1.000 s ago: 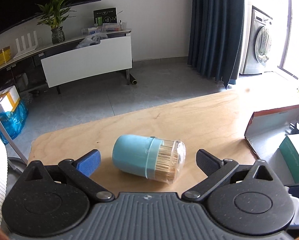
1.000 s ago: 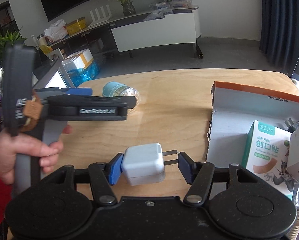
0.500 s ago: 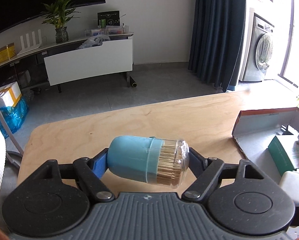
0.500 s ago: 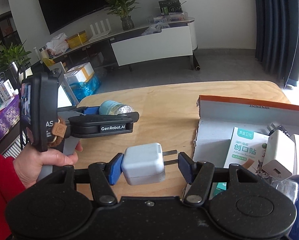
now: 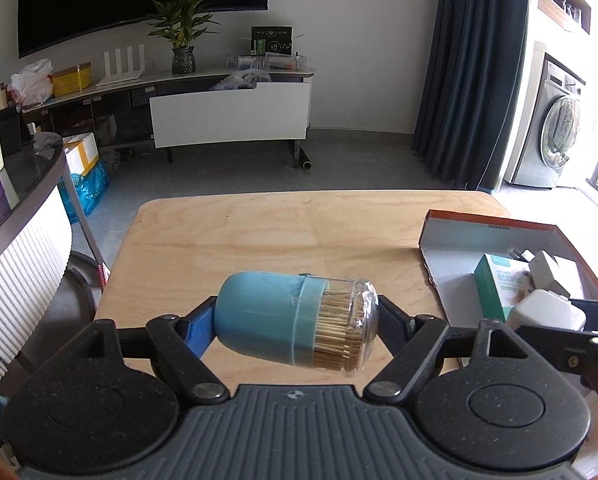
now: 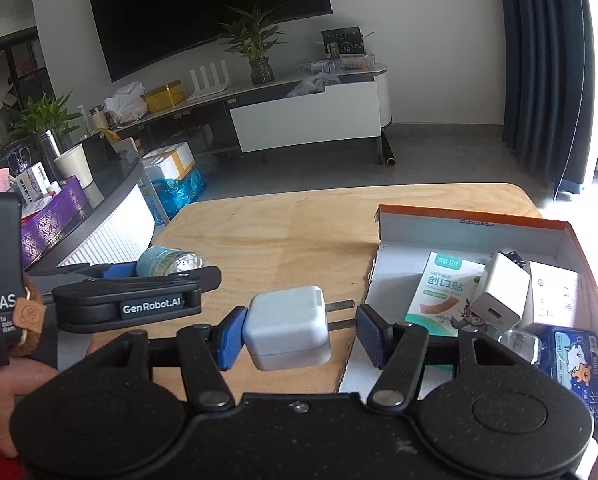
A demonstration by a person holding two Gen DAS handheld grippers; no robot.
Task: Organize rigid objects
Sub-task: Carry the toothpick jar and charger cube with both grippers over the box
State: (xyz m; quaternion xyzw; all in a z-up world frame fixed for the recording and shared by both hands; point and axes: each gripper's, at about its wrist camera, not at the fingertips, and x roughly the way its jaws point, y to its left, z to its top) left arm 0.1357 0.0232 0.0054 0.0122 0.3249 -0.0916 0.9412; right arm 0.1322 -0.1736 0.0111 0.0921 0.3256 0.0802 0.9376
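Observation:
A blue toothpick holder (image 5: 267, 320) with a clear cap lies sideways between the pads of my left gripper (image 5: 297, 320), which is shut on it and holds it above the wooden table (image 5: 299, 232). In the right wrist view the same toothpick holder (image 6: 167, 262) shows at the left, in the left gripper (image 6: 167, 270), with a hand on the handle. My right gripper (image 6: 301, 334) is shut on a white charger plug (image 6: 287, 332), prongs against the right pad. It hangs at the near left corner of the orange-rimmed box (image 6: 471, 216).
The box holds a bandage carton (image 6: 443, 288), a second white charger (image 6: 499, 292), a white carton (image 6: 551, 296) and a blue packet (image 6: 575, 360). A ribbed white counter (image 6: 111, 232) stands left of the table. Bare wood lies between the grippers and the far edge.
The left gripper's jaws closed on the toothpick holder and lifted it off the table. Both grippers rose and drew back, and the right one carried the charger toward the box.

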